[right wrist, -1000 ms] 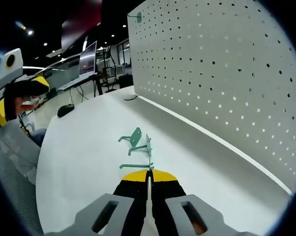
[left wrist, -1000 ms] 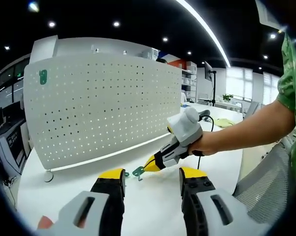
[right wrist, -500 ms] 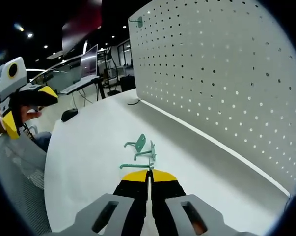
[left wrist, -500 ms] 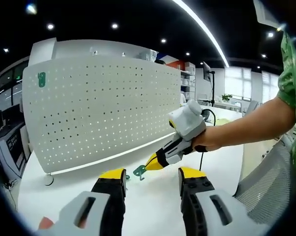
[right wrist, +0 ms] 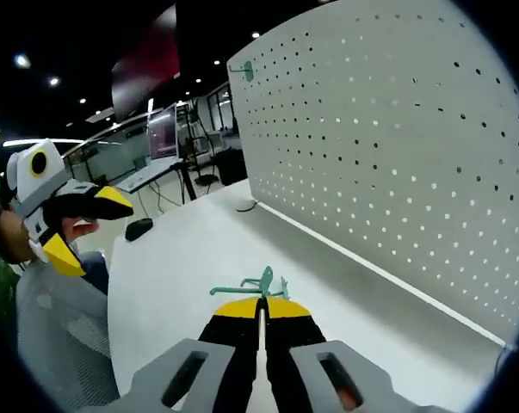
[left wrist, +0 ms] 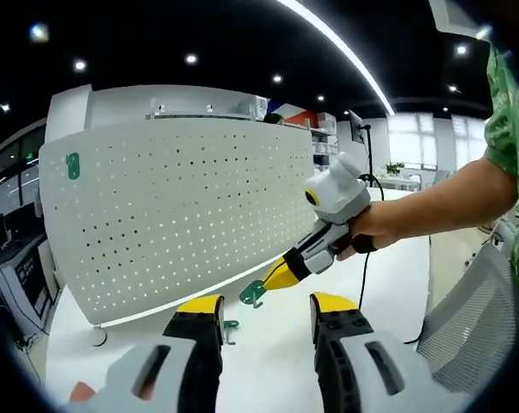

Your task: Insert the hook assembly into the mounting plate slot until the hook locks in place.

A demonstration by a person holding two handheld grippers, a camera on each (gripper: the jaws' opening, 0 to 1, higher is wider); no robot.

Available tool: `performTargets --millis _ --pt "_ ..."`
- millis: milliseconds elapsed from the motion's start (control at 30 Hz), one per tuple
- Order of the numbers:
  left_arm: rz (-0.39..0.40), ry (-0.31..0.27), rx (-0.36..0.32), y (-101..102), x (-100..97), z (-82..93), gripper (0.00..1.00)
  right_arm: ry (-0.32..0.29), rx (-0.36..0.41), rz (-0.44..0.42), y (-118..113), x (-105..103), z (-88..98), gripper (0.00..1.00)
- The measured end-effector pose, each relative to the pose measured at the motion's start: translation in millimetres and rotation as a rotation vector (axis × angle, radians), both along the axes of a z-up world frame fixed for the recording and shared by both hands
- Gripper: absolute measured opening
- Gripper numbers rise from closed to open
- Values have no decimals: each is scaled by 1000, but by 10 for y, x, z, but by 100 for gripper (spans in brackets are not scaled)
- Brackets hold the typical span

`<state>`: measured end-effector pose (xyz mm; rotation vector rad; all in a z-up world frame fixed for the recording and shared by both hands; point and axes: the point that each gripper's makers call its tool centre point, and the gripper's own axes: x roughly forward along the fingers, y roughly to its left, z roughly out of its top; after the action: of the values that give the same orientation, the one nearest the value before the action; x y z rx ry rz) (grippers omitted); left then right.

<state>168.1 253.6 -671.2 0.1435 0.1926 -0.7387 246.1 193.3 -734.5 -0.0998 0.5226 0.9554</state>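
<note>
In the left gripper view, a big white board full of holes (left wrist: 177, 215) is seen standing on the white table (left wrist: 268, 344), with one green hook (left wrist: 72, 165) already hung near its top left corner. The left gripper (left wrist: 263, 320) is held open with nothing in it, and another green hook (left wrist: 230, 328) is left lying on the table just past it. A third green hook (left wrist: 253, 294) is squeezed tight in the closed right gripper (left wrist: 279, 275), up off the table in front of the board.

Dark ceiling (left wrist: 199, 26); bright windows (left wrist: 410, 142)
</note>
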Motion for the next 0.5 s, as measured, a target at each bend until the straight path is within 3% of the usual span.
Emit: performTargets --millis 233,500 --pt "-13 -65 34 36 -11 124 41 -7 45 12 71 -118 345 0" --pt "-48 -192 131 30 -38 287 38 -7 73 37 157 -319 679 0"
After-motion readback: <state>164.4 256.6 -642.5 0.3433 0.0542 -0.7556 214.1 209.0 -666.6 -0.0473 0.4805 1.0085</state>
